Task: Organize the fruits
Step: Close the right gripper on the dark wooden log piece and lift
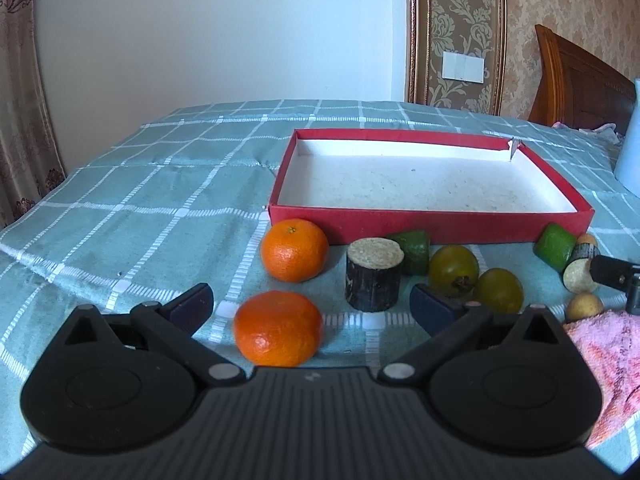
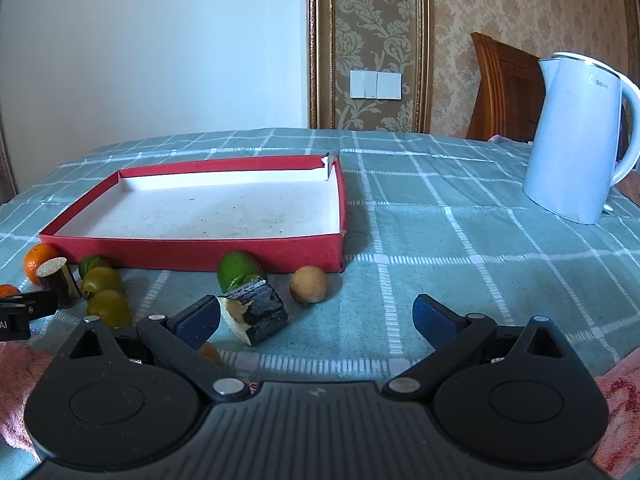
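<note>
Both grippers gape wide, holding nothing; no fruit sits in the red box. Left gripper should next close around the near orange.

A white electric kettle stands at the right of the frame on the teal checked cloth. Behind it, upper right, a wooden headboard; a white wall switch sits centre top. Pink towel lower right.

Right tool open above tablecloth; red box empty.
</note>
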`<state>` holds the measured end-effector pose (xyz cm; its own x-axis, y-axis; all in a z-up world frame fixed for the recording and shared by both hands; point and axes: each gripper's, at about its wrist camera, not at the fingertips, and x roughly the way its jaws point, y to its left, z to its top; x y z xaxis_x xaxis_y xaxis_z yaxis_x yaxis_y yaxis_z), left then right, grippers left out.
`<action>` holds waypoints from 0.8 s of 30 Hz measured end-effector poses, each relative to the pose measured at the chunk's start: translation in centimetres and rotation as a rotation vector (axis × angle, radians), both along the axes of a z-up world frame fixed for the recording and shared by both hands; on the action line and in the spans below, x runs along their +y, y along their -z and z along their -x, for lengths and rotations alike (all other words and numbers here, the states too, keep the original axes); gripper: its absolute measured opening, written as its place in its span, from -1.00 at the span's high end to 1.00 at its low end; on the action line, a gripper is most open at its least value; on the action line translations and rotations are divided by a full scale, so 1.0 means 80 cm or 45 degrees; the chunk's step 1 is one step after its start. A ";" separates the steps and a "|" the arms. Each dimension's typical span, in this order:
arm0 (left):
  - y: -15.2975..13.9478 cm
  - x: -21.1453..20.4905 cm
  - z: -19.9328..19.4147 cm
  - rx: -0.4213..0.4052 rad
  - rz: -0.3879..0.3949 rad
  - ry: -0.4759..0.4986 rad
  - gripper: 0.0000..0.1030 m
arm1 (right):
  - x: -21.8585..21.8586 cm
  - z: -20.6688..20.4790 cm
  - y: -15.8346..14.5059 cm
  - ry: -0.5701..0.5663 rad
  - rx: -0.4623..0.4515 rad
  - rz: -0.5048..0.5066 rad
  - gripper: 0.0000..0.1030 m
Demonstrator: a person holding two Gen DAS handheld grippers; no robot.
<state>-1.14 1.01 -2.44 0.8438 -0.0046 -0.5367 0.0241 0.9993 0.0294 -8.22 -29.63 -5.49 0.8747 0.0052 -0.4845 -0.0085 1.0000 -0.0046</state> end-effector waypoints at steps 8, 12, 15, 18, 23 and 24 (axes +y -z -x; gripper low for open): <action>0.003 0.009 0.001 0.020 0.030 -0.014 -1.00 | 0.019 -0.011 0.005 -0.074 0.017 0.023 -0.74; 0.004 0.013 0.003 0.019 0.032 -0.003 -1.00 | 0.020 -0.020 0.010 -0.110 0.056 0.035 -0.55; 0.004 0.020 0.008 0.011 0.035 0.005 -1.00 | 0.023 -0.024 0.011 -0.116 0.053 0.070 -0.45; 0.004 0.030 0.014 0.012 0.044 -0.003 -1.00 | 0.023 -0.027 0.013 -0.178 0.075 0.019 0.05; 0.006 0.044 0.011 0.027 0.049 -0.035 -1.00 | 0.021 -0.024 0.013 -0.188 0.075 -0.023 0.17; 0.006 0.045 0.009 0.036 0.052 -0.034 -1.00 | 0.020 -0.025 0.013 -0.188 0.077 -0.030 0.17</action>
